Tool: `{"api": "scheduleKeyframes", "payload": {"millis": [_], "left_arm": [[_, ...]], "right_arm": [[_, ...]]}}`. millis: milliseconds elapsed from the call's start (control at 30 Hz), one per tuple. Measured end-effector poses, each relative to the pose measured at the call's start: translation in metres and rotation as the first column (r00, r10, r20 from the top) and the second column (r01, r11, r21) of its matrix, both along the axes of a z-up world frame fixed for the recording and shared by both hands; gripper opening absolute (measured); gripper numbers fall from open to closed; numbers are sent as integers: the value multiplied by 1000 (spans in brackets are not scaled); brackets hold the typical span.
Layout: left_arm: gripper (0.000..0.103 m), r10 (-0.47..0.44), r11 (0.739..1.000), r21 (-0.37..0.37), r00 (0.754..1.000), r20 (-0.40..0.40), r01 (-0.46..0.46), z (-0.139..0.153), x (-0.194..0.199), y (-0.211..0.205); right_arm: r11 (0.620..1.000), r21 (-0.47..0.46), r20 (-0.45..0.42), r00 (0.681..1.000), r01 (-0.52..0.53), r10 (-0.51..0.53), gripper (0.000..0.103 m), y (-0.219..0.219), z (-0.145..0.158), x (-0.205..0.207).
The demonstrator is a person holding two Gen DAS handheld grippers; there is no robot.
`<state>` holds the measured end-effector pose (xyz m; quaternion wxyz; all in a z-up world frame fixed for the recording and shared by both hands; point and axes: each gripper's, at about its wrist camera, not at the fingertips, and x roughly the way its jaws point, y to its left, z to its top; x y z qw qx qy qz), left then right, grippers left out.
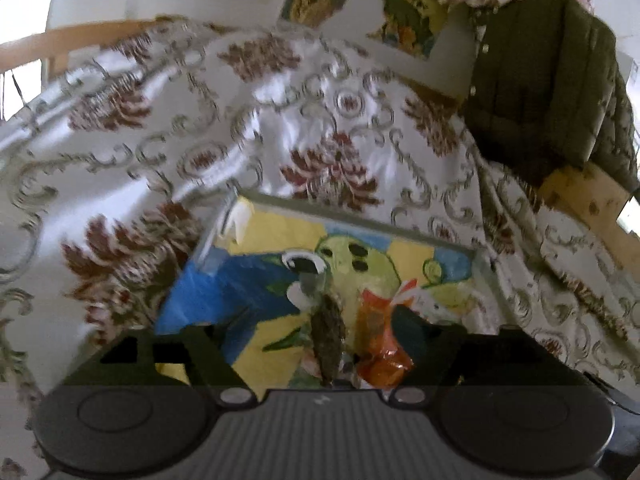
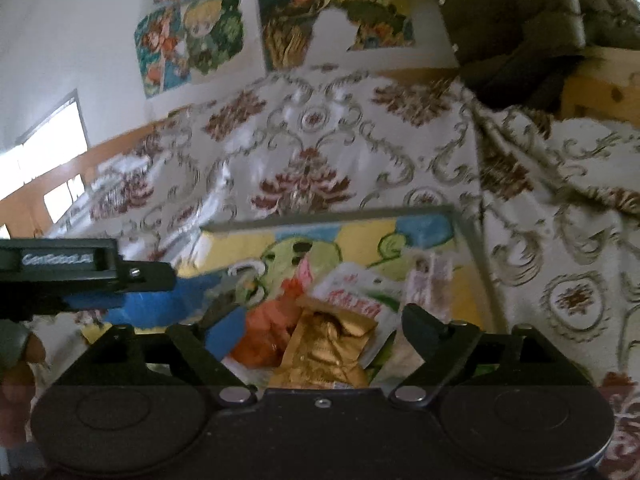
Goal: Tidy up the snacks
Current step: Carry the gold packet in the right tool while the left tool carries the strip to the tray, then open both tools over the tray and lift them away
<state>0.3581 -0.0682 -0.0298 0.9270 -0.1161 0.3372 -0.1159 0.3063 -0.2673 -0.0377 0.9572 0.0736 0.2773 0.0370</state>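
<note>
The right gripper is spread wide around a crinkled gold foil packet; the left gripper stands released above an orange wrapper. Both snacks lie in the glossy parrot-printed tray, near its front edge. Slick foil may slip or drag neighbouring packets out.

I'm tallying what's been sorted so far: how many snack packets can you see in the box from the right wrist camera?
4: a gold packet nearest, an orange packet left of it, a white packet behind, a pale packet rightmost. Others may hide underneath.
</note>
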Motion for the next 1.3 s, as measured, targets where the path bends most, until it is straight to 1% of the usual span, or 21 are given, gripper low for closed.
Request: {"api": "scheduleKeyframes", "payload": {"millis": [33, 100, 200, 267, 400, 567, 767, 900, 1000, 1133, 1300], "left_arm": [[89, 11, 1000, 0, 1000, 16, -11, 5, -6, 3], [98, 31, 1000, 0, 998, 49, -31, 16, -16, 8], [102, 56, 998, 3, 994, 95, -56, 32, -34, 14], [103, 73, 997, 7, 990, 125, -74, 41, -47, 18], [103, 96, 995, 21, 978, 185, -102, 54, -74, 25], [103, 109, 992, 36, 965, 240, -121, 62, -109, 30], [103, 79, 993, 68, 962, 262, -100, 65, -155, 38], [103, 67, 991, 93, 964, 257, -93, 66, -178, 43], [103, 66, 990, 102, 963, 260, -95, 67, -194, 50], [103, 59, 988, 121, 965, 255, -92, 67, -212, 59], [103, 45, 984, 154, 970, 238, -84, 63, -232, 70]], "right_arm": [[1000, 4, 10, 1000, 8, -8, 92, -2, 6, -4], [1000, 11, 33, 999, 23, -24, 96, -6, 16, -13], [999, 8, 73, 997, 35, -36, 100, -9, 33, -29], [999, 3, 99, 994, 42, -42, 102, -11, 43, -40], [999, 1, 138, 989, 52, -52, 102, -13, 61, -63], [998, 0, 166, 984, 65, -64, 102, -14, 77, -97], [998, -35, 201, 979, 55, -47, 102, -2, 90, -140], [999, -34, 219, 975, 34, -26, 102, 5, 97, -164], [998, -50, 230, 973, 31, -18, 102, 10, 100, -182], [999, -53, 230, 973, 14, -1, 102, 19, 101, -203], [998, -60, 204, 979, -4, 16, 102, 33, 95, -224]]}}
